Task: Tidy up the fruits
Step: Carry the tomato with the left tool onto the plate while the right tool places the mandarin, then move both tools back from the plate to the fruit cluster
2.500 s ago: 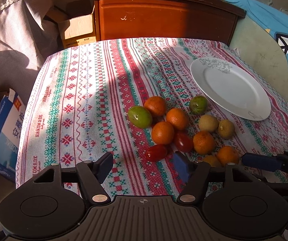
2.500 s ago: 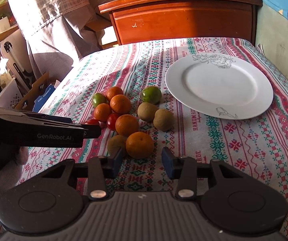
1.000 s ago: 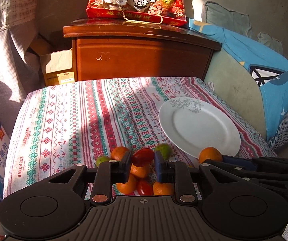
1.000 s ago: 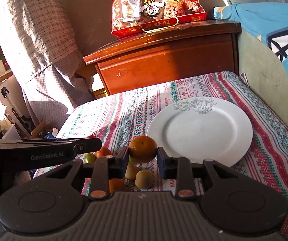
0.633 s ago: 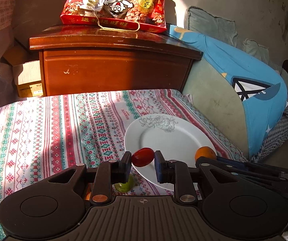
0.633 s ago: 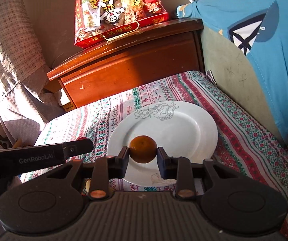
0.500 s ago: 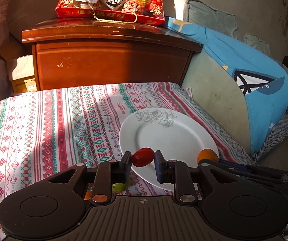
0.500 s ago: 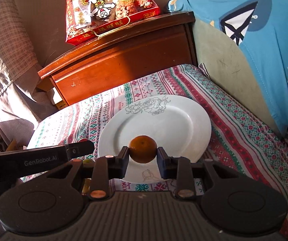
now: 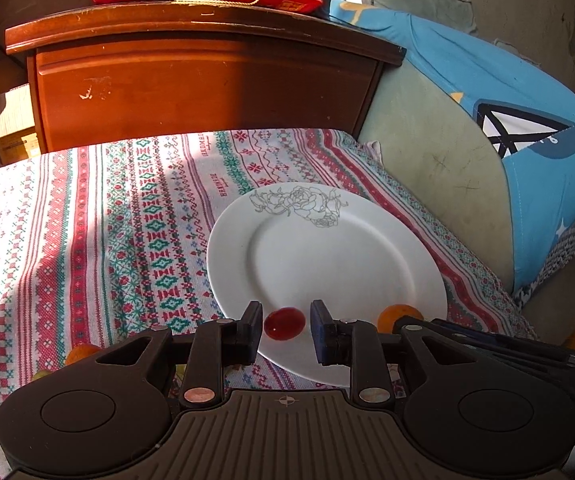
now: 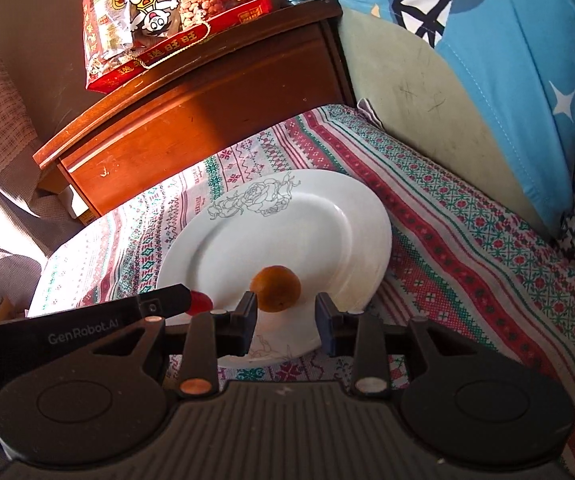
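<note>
Both grippers, left and right, stand with jaws parted, a red tomato and an orange apparently just released onto the white plate, while leftover fruit waits on the tablecloth, so sorting looks barely begun.

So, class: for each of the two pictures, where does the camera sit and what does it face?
Left wrist: on the left tongs, facing the round white china plate; open fingers flank a small red fruit.
Right wrist: on the right tongs, same plate; open fingers flank a small orange.
Shared: plate, both fruits.
</note>
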`<state>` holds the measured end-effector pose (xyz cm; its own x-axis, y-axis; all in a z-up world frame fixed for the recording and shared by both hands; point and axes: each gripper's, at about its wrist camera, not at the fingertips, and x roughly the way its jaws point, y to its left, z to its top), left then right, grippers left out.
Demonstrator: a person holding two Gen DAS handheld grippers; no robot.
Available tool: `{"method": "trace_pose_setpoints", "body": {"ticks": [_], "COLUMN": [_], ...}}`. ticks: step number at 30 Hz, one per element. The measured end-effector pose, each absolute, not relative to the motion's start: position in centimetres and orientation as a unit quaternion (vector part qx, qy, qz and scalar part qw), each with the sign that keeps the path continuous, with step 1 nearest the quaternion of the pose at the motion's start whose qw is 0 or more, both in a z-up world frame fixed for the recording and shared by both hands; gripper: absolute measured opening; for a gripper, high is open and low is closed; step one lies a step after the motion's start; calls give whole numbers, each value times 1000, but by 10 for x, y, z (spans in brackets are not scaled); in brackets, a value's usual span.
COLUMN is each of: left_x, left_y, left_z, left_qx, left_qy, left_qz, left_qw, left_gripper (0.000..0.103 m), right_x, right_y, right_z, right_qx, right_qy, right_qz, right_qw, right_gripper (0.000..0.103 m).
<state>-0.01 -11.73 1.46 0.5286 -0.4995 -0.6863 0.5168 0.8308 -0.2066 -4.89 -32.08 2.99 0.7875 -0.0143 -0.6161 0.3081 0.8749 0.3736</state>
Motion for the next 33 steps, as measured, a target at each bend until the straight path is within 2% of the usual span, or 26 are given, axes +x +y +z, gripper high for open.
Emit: {"method": "trace_pose_setpoints", "body": {"ticks": [3, 5, 8, 18, 33], "left_x": [-1, -1, -2, -10, -52], "left_y": [-116, -114, -105, -57, -13], "left_z": [19, 26, 38, 55, 38], "left_qx": [8, 6, -2, -19, -22], "left_qy": [386, 380, 375, 385, 408], "left_qz": [-285, -283, -276, -217, -188], "left_qw": [878, 881, 885, 897, 893], "left_gripper": [39, 40, 47, 48, 48], "right_x": [-50, -51, -51, -54, -66], "right_y": [-320, -319, -316, -302, -273], "right_z": [33, 35, 38, 38, 29], "right_qx": [235, 233, 231, 219, 176], "right_qy": [311, 309, 309, 328, 343], "right_qz": [-84, -80, -72, -52, 3], "right_qw": [917, 918, 920, 918, 923], "right_gripper": [35, 37, 37, 37, 37]}}
